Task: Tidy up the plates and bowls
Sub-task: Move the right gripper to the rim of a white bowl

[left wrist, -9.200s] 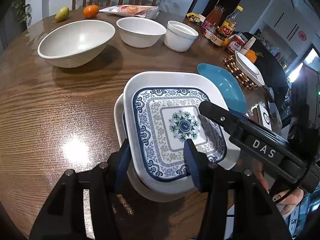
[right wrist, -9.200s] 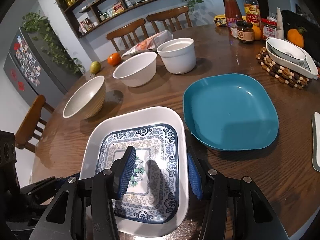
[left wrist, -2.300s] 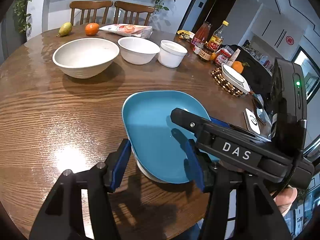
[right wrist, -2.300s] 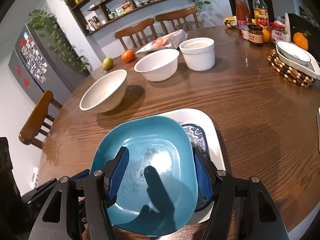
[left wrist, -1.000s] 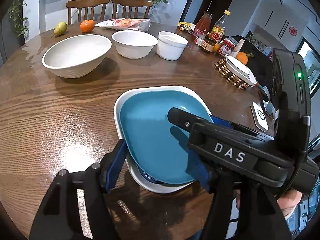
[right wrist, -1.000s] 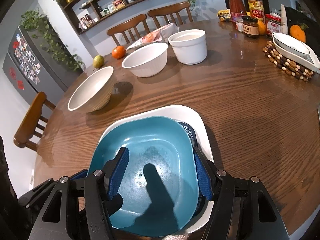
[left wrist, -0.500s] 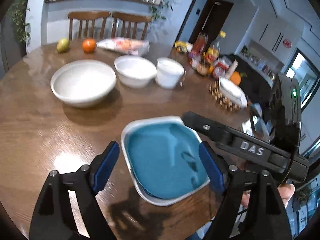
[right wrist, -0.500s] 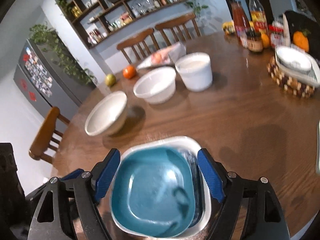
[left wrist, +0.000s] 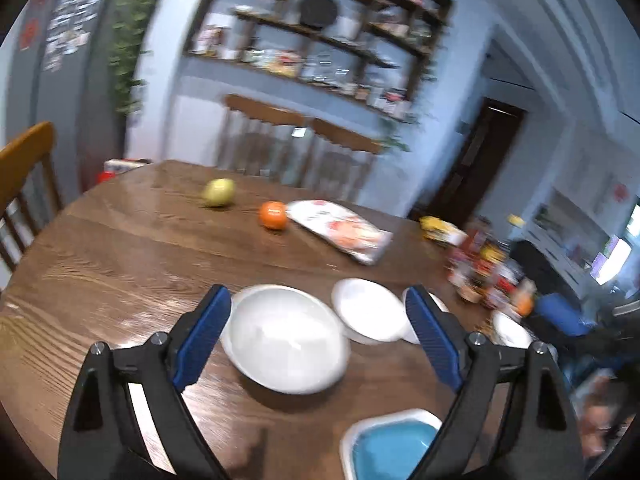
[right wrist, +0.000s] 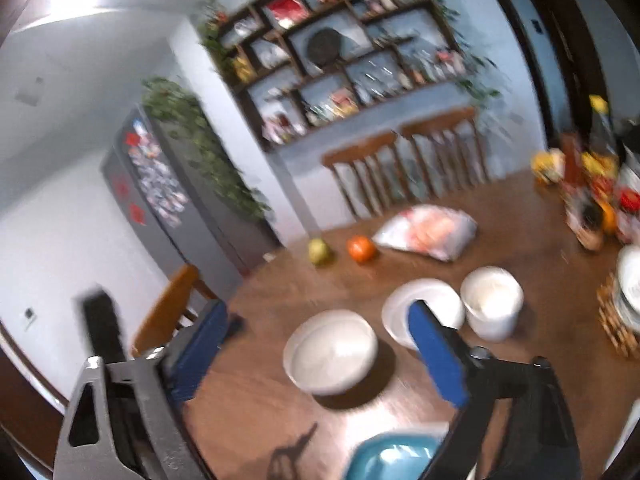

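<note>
Now, nearest in: left claw (left wrist: 316,336) spreading wider, blue pads (left wrist: 202,336) apart, nothing between them but air. Right claw (right wrist: 320,354) the same, jaws opening, gripping nothing.

Low at 6 o'clock in both views, blue plate (left wrist: 394,454) sitting inside a white square dish (left wrist: 352,432), resting on the wooden bench (left wrist: 120,264), clear of both claws; seen again at the bottom of the right view (right wrist: 394,458).

Further out, three white bowls in a row. Big wide bowl (left wrist: 286,340) framed between the left claw's pads from that camera, but down on the bench, not touched. Just beside it toward 2 o'clock, a middle bowl (left wrist: 370,312), rims close together. Beyond that, partly hidden behind the right-hand pad in the left view, a deep straight-sided bowl (right wrist: 492,300), plain in the right view.

Further still, toward 12 o'clock: orange (left wrist: 273,215), a green pear (left wrist: 218,192) to its 9 o'clock, a snack bag (left wrist: 340,234) lying flat just beside the orange at 3 o'clock.

Out at 3 o'clock, a blurred cluster of bottles and jars (left wrist: 484,268), too smeared to read.

Past the bench edge, two wooden chairs (right wrist: 404,168), then wall shelves (right wrist: 340,60) packed with small items.
</note>
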Tool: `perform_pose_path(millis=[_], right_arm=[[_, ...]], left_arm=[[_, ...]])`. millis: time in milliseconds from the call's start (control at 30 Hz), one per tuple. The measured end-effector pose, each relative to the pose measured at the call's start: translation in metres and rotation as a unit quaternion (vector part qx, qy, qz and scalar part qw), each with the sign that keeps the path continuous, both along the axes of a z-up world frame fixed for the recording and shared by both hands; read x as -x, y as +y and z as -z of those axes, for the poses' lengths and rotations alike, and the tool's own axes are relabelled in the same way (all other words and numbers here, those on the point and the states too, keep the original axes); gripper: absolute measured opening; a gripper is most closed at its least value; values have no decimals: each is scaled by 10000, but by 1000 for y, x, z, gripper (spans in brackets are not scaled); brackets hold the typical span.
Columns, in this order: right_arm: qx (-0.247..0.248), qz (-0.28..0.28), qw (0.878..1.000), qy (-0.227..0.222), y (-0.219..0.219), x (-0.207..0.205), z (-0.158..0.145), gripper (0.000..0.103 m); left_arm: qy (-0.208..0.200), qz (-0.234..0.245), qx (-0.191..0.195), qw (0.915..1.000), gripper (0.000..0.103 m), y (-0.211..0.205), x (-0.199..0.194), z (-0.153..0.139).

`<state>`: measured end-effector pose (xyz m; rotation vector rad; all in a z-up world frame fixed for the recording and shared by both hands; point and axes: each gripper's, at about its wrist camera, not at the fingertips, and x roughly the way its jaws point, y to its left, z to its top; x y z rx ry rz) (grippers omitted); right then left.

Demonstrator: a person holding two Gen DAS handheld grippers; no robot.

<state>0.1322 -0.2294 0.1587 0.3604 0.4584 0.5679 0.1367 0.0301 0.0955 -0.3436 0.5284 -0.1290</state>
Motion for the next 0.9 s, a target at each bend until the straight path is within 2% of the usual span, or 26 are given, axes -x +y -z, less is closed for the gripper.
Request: perform_pose_path(millis=[67, 167, 233, 300, 400, 467, 567, 633, 700, 900], right_arm=[[7, -220, 9997, -123, 13, -15, -4, 96], [192, -408, 9989, 103, 33, -49, 6, 96], [234, -440, 9980, 387, 40, -76, 23, 96], [480, -386, 9948, 816, 47, -102, 39, 96], [714, -231, 9881, 1344, 55, -135, 68, 96], [735, -381, 9843, 1558, 55, -145, 81, 92], [830, -606, 9763, 1906, 64, -158, 103, 79], [967, -630, 9705, 2119, 72, -162, 116, 60], [1059, -758, 9658, 2242, 78, -165, 124, 51], [1283, -773, 9593, 2395, 85, -168, 137, 50]], left_arm=[[214, -59, 108, 9997, 88, 12, -17, 19], [695, -165, 236, 9972, 87, 26, -44, 53], [960, -353, 90, 9947, 87, 28, -56, 71], [1078, -428, -8, 9933, 87, 30, -61, 82], [1302, -497, 156, 9901, 85, 37, -70, 97], [1463, -476, 256, 9878, 83, 39, -74, 104], [1618, -574, 336, 9846, 78, 39, -77, 114], [1718, -590, 347, 9828, 73, 36, -81, 117], [1727, -601, 372, 9824, 73, 34, -81, 117], [1711, -555, 337, 9831, 67, 30, -80, 118]])
